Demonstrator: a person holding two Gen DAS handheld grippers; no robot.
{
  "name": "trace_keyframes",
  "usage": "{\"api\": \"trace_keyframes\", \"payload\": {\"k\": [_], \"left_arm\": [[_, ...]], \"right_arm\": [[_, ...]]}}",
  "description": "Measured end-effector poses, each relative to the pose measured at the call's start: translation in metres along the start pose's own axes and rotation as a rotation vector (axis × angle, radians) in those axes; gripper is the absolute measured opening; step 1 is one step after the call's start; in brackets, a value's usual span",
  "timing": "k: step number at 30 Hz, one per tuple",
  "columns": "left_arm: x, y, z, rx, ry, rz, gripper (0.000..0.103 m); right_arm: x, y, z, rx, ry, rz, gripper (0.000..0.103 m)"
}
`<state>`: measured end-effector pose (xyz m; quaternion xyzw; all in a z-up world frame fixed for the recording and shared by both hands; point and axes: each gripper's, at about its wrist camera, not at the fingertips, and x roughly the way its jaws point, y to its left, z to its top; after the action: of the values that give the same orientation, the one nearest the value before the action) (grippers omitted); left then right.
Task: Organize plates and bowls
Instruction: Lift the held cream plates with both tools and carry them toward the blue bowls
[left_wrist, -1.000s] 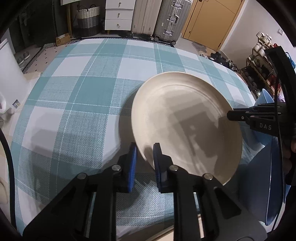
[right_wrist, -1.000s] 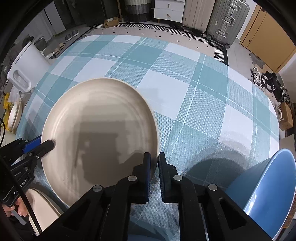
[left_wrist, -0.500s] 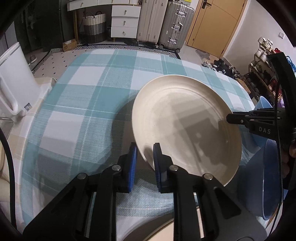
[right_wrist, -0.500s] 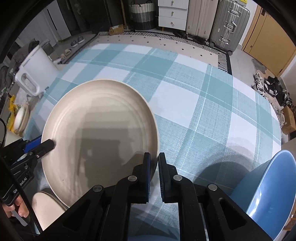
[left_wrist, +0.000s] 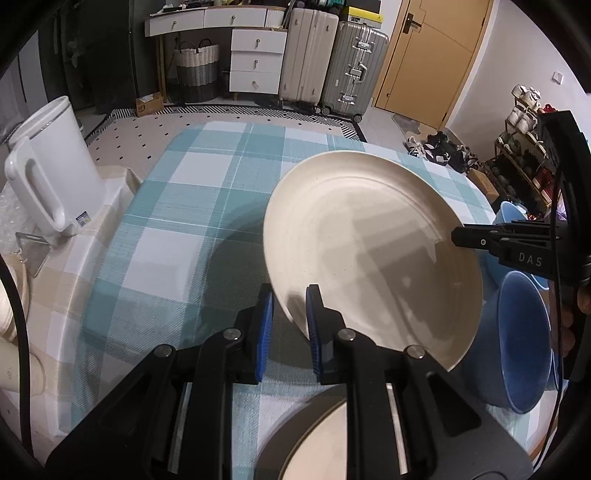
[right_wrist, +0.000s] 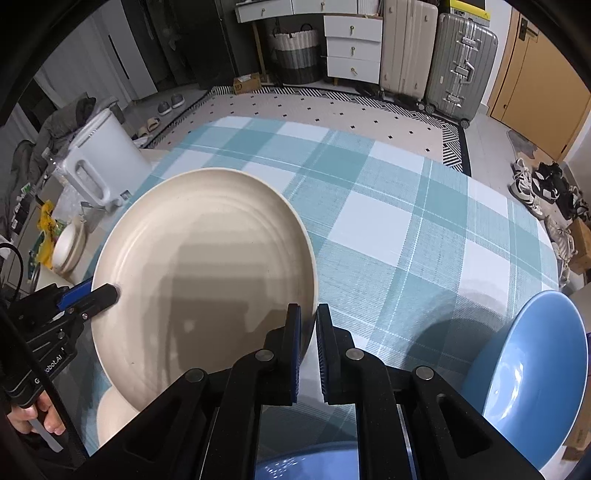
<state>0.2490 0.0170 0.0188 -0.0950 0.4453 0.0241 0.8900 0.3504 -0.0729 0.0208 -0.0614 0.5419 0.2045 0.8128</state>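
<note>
Cream plate (left_wrist: 373, 251) is held clear of the teal checked tablecloth (left_wrist: 192, 206), tilted, with its rim gripped on two opposite sides. One edge is clamped between the blue pads of the left gripper (left_wrist: 289, 317), whose jaws are closed on the rim; the opposite edge is pinched by the right gripper (right_wrist: 308, 339), likewise clenched on the rim. In the left wrist view the right gripper is seen reaching in from the right edge onto the plate's far rim. In the right wrist view the left gripper (right_wrist: 107, 293) is seen at the lower left, with a hand (right_wrist: 33, 417) wrapped around its handle. A blue bowl (right_wrist: 535, 373) stands on the table to the right of the plate, tipped on its side. A second cream plate (left_wrist: 314, 443) is partly seen below the left gripper. A white container (left_wrist: 55, 173) with a handle stands beside the table on the left.
</note>
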Motion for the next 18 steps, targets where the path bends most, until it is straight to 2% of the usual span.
{"api": "trace_keyframes", "payload": {"k": [18], "left_arm": [[-0.066, 0.005, -0.029, 0.008, -0.049, 0.022, 0.015]], "right_arm": [[-0.054, 0.025, -0.029, 0.004, -0.132, 0.1, 0.009]]}}
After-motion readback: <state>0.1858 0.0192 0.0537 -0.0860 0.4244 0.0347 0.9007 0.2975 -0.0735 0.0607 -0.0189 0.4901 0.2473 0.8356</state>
